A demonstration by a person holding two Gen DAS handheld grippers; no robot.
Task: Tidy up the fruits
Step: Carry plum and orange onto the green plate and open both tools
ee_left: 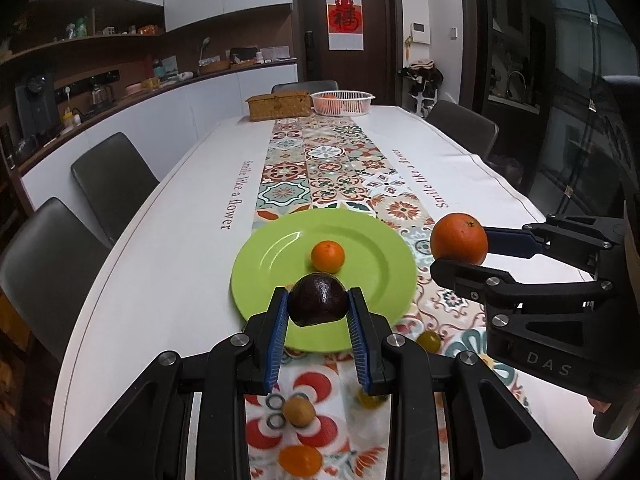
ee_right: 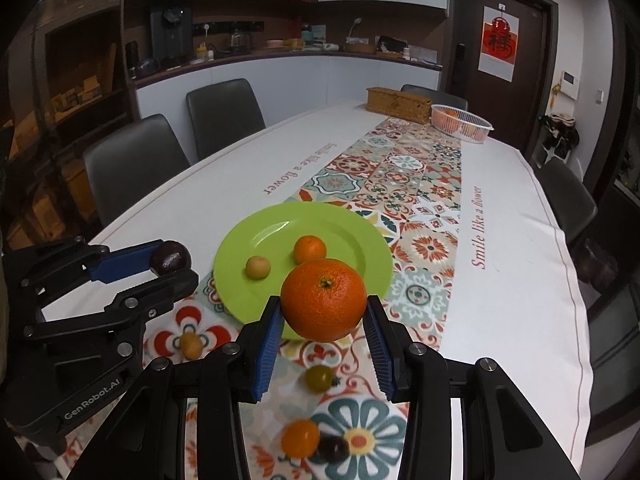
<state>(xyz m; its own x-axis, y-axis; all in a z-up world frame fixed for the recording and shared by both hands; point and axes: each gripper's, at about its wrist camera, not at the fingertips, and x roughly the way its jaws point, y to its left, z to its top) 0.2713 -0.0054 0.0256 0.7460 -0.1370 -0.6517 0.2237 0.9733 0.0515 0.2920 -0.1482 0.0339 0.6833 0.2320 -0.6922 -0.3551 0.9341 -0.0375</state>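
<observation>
left wrist view: left gripper (ee_left: pixel 318 304) pinches dark fruit (ee_left: pixel 317 300) over plate rim (ee_left: pixel 256 300); right gripper (ee_right: pixel 324 312) pinches orange (ee_right: pixel 324 300).

Long table (ee_left: pixel 168 216) under white cloth with patterned runner (ee_left: pixel 336 168). Grey chairs (ee_left: pixel 116 180) along both sides. White counter (ee_left: pixel 200 96) and dark wooden shelves (ee_right: pixel 224 0) behind. Dark door (ee_left: pixel 346 32) bearing red poster (ee_left: pixel 345 18). Dim indoor light.

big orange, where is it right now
The big orange is clamped in the right claw, held above the near edge of the green plate, right of the dark avocado.
</observation>
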